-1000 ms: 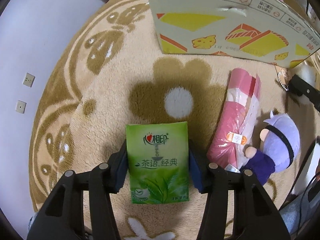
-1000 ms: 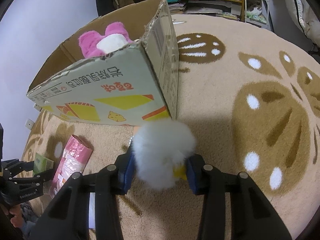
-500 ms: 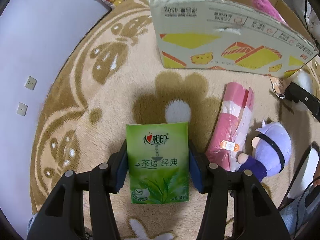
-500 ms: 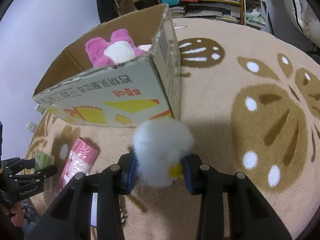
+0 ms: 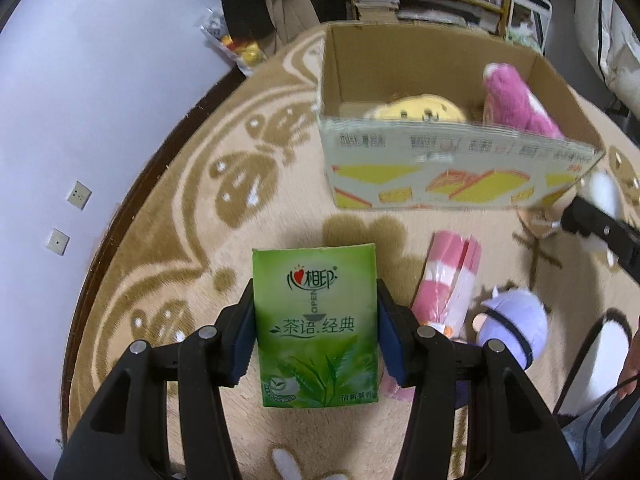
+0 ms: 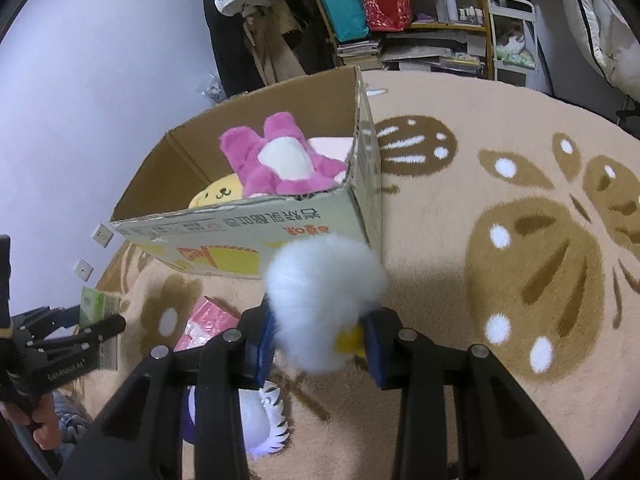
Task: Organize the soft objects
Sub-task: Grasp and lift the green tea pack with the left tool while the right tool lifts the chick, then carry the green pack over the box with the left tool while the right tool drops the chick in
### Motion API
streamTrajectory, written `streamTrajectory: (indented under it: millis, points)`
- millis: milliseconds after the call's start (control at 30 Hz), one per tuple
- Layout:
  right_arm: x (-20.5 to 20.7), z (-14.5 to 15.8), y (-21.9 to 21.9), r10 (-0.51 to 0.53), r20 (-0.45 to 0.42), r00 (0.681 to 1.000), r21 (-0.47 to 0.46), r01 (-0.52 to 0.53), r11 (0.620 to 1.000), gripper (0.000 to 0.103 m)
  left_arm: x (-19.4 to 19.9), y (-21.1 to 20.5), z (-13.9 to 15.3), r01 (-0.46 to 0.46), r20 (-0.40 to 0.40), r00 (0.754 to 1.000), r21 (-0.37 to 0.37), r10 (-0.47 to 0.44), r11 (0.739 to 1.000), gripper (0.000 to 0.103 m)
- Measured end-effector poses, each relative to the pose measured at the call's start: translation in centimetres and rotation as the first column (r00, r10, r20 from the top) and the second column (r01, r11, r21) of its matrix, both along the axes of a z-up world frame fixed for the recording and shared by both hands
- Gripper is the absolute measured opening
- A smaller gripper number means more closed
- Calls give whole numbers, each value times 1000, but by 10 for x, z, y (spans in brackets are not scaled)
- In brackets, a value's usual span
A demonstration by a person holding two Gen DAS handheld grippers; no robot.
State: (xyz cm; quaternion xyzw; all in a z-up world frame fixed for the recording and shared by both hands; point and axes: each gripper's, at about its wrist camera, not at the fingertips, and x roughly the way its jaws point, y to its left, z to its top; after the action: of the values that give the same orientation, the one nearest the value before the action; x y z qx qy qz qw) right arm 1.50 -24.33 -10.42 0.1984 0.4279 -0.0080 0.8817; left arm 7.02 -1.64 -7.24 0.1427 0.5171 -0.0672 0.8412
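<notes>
Tissue pack (image 5: 316,324) sits clamped in the left hand-held gripper (image 5: 316,330), now raised so the cardboard box (image 5: 440,184) at 1 o'clock shows its inside: ready to drop. Right view: right hand-held gripper (image 6: 320,332) grips the white plush (image 6: 324,300), lifted toward the box at 11 o'clock; its face is hidden

Yellow plush (image 5: 414,111) mostly hidden behind cardboard box (image 5: 440,172) wall, whose print is motion-blurred. Purple doll (image 5: 510,330) body cut by left hand-held gripper (image 5: 316,332) finger. White fluffy toy (image 6: 324,300) face unreadable. Shelf bottles (image 6: 450,4) too small.
</notes>
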Motion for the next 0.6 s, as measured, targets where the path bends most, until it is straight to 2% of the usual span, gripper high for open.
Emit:
streamTrajectory:
  millis: [167,367,600]
  points:
    - [-4,10,4,3,25,1000,-19,-2,1000,39,1,0,13,-7,55,998,1,7,1000,51]
    - [-7,27,6,4,79,997,-27,-2,1000,39,5,3,30,-20,109,994,-34,24,999,51]
    - [-11,53,16,24,156,987,-55,-15,998,39,3,-2,61,5,204,979,-64,8,998,51]
